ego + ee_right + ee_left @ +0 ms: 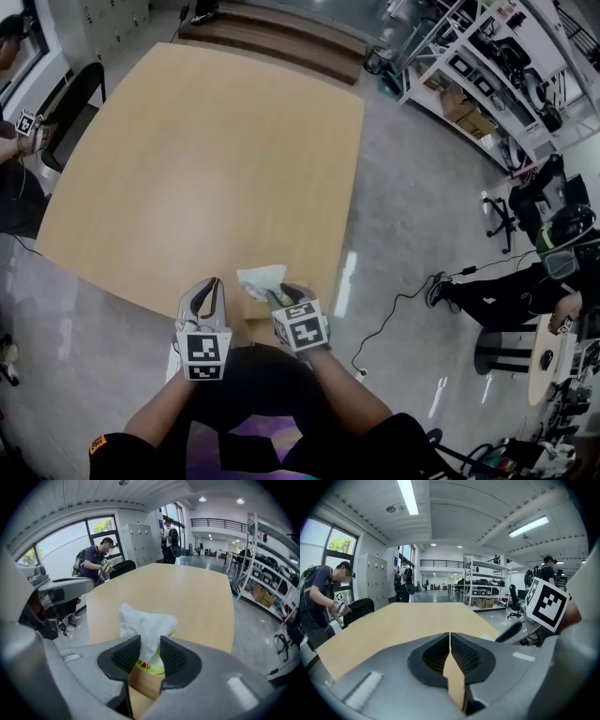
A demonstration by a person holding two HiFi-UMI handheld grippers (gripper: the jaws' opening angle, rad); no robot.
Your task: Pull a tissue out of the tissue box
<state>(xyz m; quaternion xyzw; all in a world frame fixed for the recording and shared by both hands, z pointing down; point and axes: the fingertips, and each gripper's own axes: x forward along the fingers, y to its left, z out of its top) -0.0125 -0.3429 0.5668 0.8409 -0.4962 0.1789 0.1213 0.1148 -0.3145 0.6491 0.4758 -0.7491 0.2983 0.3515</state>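
Observation:
A white tissue (pixel 261 279) sticks up from a tissue box (pixel 151 668) with a yellow-green top, which stands at the near edge of the tan table (pixel 206 159). My right gripper (pixel 150 641) points down at it. Its jaws stand apart on either side of the tissue (pixel 146 623), and a strip of box top shows beside the right pad, so they are open. In the head view the right gripper (pixel 274 295) is just right of the tissue. My left gripper (pixel 214 281) hovers to the tissue's left, and its jaws (pixel 450 637) meet with nothing between them.
A person (pixel 17 66) with a gripper stands at the table's far left beside a black chair (pixel 77 103). Metal shelves (pixel 487 84) line the far right. A seated person (pixel 525 286) and a floor cable (pixel 394 309) are to the right.

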